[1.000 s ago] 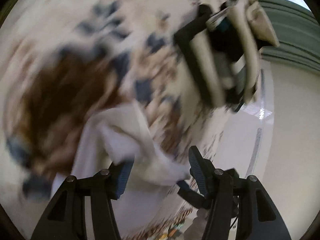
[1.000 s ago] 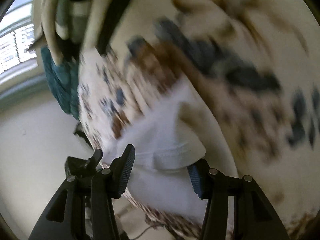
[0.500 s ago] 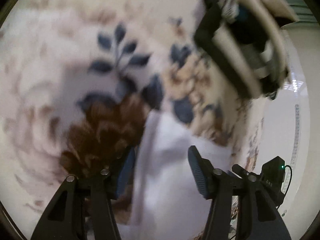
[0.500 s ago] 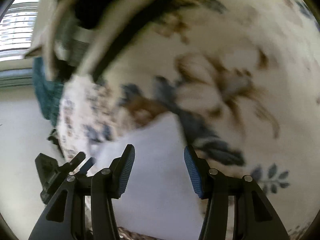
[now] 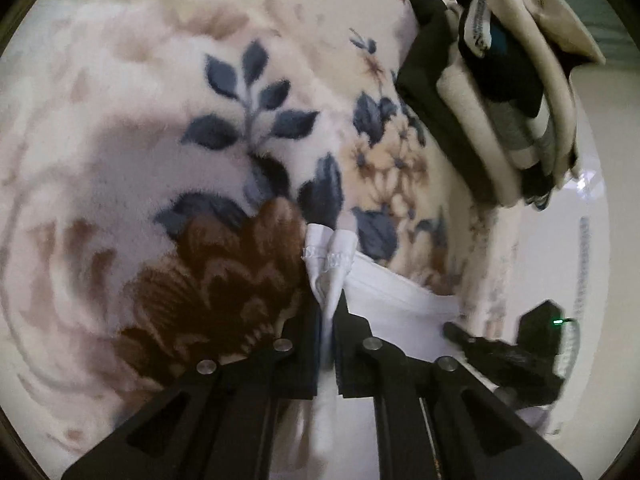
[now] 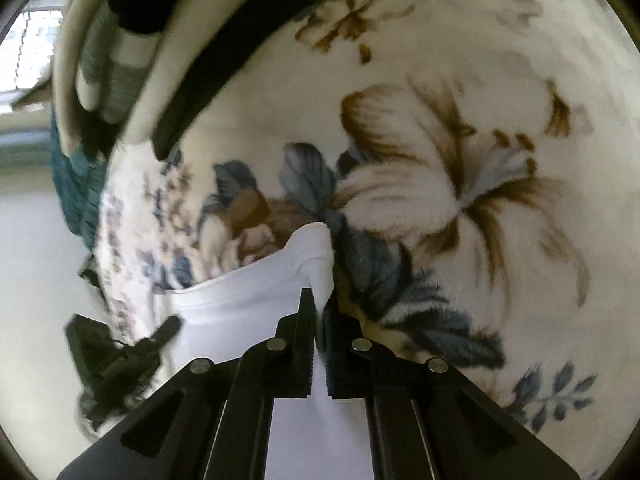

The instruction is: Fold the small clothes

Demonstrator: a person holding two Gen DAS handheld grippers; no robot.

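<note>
In the left wrist view, the left gripper [image 5: 329, 312] has its jaws narrow and pinched on a corner of the white garment [image 5: 384, 300], where a stitched hem bunches up just ahead of the fingertips. From this corner the cloth runs toward 4 o'clock, so its long axis lies from the center to the lower right, flat on the floral blanket [image 5: 224, 128]. The right gripper [image 5: 508, 354] shows at 4 o'clock at the far end of the cloth. A stack of folded clothes [image 5: 492, 96] lies at 1 o'clock. In the right wrist view, the right gripper [image 6: 316, 308] is also narrow and clamps the other corner of the white garment [image 6: 248, 300], which stretches toward 8 o'clock over the floral blanket [image 6: 460, 184]. The left gripper [image 6: 120, 356] appears there, blurred. The stack of folded clothes [image 6: 120, 60] sits at 11 o'clock, with a teal cloth [image 6: 76, 188] below it.
</note>
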